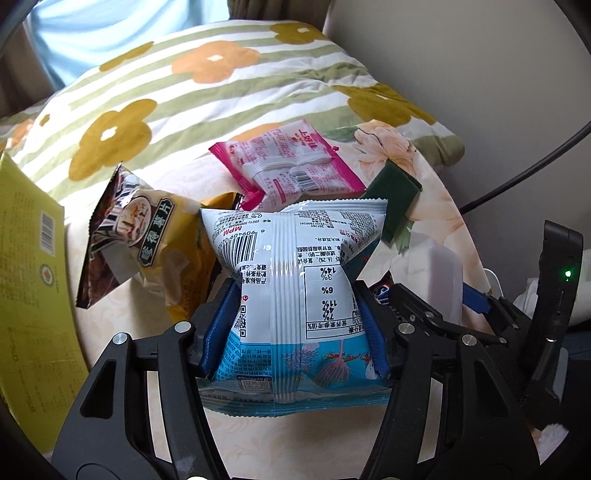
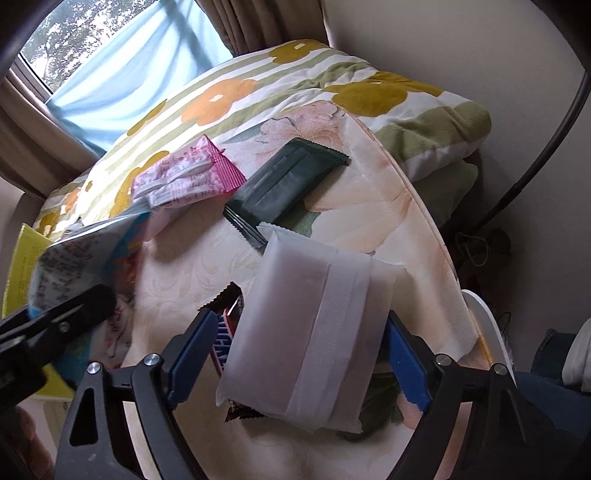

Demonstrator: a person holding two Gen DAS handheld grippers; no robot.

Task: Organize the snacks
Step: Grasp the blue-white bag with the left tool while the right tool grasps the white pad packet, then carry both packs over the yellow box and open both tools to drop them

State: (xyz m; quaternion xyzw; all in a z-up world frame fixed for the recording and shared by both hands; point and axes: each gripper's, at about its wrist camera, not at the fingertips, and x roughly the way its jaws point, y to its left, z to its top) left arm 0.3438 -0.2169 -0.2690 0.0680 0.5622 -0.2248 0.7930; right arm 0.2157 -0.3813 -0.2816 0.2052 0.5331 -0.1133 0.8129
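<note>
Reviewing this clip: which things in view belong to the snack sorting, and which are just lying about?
Job:
blue-white packet, in the left gripper
translucent white packet, between the right gripper jaws
pink packet
dark green packet
crisps bag
chocolate bar
yellow box

Lying about:
floral quilt
black cable
curtain

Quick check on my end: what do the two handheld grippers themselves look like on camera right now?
Both match: the left gripper and right gripper have matte black linkage frames with silver pivot pins and blue ribbed fingers. A small green light glows on the black body seen in the left view.
</note>
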